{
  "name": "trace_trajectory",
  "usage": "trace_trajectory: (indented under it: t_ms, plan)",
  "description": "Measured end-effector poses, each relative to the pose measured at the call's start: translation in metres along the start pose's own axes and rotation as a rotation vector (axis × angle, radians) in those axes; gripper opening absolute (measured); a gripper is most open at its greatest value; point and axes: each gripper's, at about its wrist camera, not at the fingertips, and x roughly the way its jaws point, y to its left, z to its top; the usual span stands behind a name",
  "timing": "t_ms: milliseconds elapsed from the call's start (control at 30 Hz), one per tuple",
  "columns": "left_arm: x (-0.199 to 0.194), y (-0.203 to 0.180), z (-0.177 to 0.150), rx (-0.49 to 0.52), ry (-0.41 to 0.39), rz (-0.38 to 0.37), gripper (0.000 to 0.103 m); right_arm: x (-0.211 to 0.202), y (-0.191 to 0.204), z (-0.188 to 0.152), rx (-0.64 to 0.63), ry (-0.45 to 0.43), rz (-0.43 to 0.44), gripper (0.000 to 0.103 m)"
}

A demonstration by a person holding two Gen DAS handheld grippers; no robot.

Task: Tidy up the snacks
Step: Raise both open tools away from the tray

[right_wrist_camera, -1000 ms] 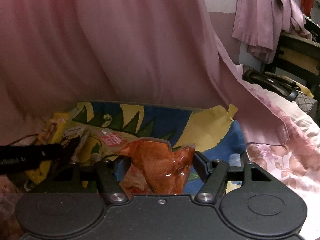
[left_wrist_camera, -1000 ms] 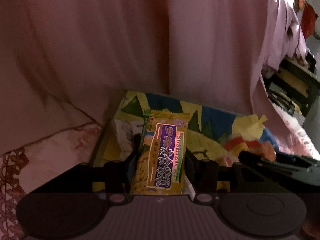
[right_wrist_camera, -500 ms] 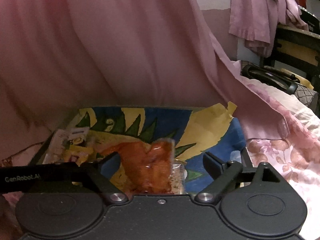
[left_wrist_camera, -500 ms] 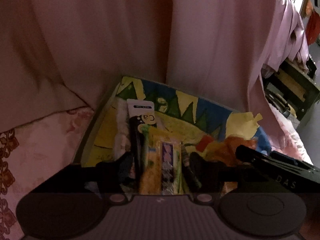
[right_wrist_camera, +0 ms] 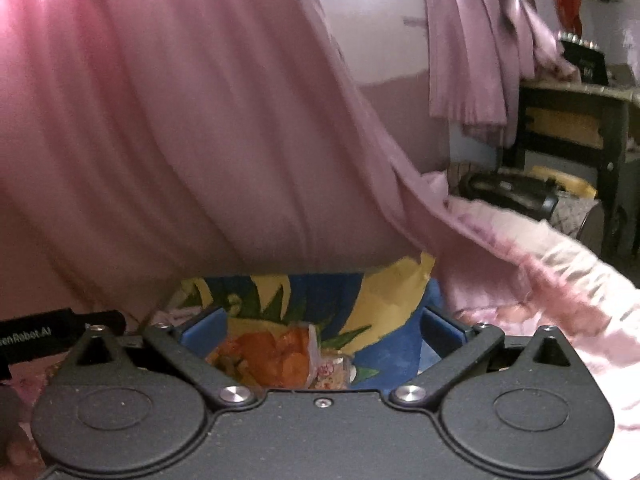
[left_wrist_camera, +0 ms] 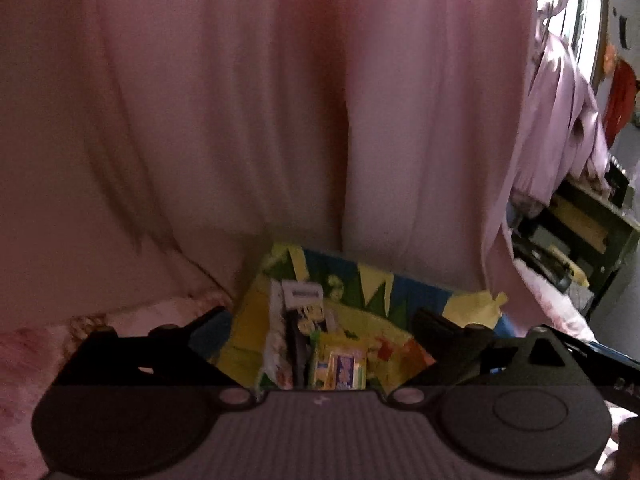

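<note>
Left wrist: the left gripper (left_wrist_camera: pixel 320 322), which pinched the yellow packet (left_wrist_camera: pixel 342 368) a second ago, now has its fingers spread wide; the packet lies in the box (left_wrist_camera: pixel 404 296) beside other snacks.

Right wrist: the right gripper (right_wrist_camera: pixel 320 326) has likewise let go, fingers spread, and the orange bag (right_wrist_camera: pixel 276 354) rests in the box. Both drops look finished.
</note>
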Motion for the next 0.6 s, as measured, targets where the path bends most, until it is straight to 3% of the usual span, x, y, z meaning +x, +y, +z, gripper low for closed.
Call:
trace_trajectory:
  t_ms: [100,300,600]
  plan:
    - [-0.028,-0.001,0.003,0.009,-0.054,0.029,0.103,-0.025,-0.002,0.001,0.001,-0.043,0.016,0.102]
    - [-0.078,-0.001,-0.005,0.063,-0.089,0.100,0.103,-0.079,-0.001,-0.005,-0.033,-0.103,0.050,0.102]
    - [-0.139,-0.006,-0.033,0.134,-0.097,0.134,0.103,-0.143,0.011,-0.033,-0.081,-0.091,0.120,0.102]
